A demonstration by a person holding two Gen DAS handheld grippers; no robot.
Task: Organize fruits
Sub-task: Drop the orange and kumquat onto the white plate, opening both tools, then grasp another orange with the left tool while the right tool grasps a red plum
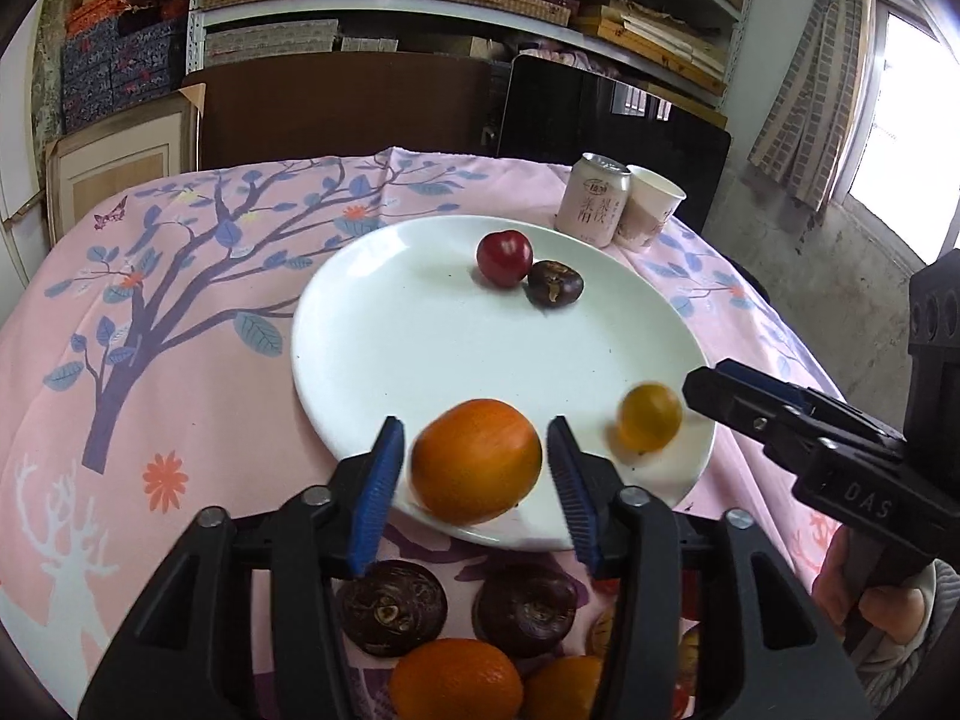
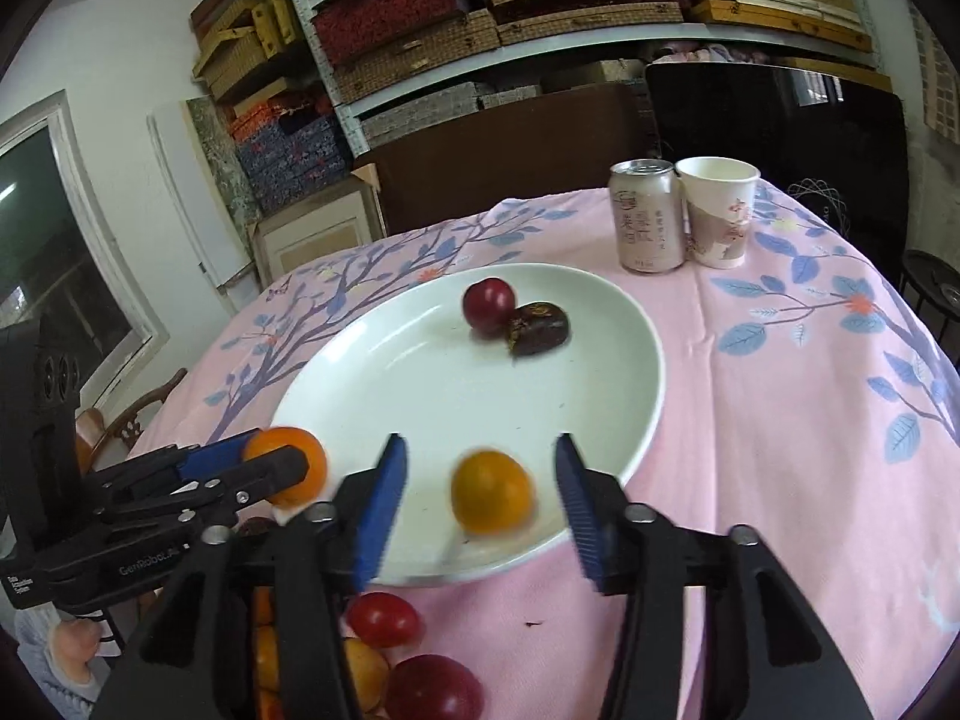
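Observation:
A white plate (image 1: 372,330) (image 2: 372,372) lies on the pink tablecloth. At its far side a red plum (image 1: 505,258) (image 2: 488,305) touches a dark brown fruit (image 1: 555,283) (image 2: 537,329). My left gripper (image 1: 477,423) (image 2: 279,450) is open at the plate's near rim. An orange (image 1: 477,459) (image 2: 288,468) sits between its blue pads, with a small gap on each side. My right gripper (image 2: 480,441) (image 1: 705,375) is also open. A small, blurred yellow fruit (image 2: 492,492) (image 1: 650,423) lies on the plate between its pads, clear of both.
A drink can (image 1: 594,201) (image 2: 647,216) and a paper cup (image 1: 651,204) (image 2: 717,210) stand beyond the plate. Loose fruit lies on the cloth under the grippers: dark brown ones (image 1: 390,609), oranges (image 1: 456,681), red plums (image 2: 384,621). Dark boards and shelves stand behind the table.

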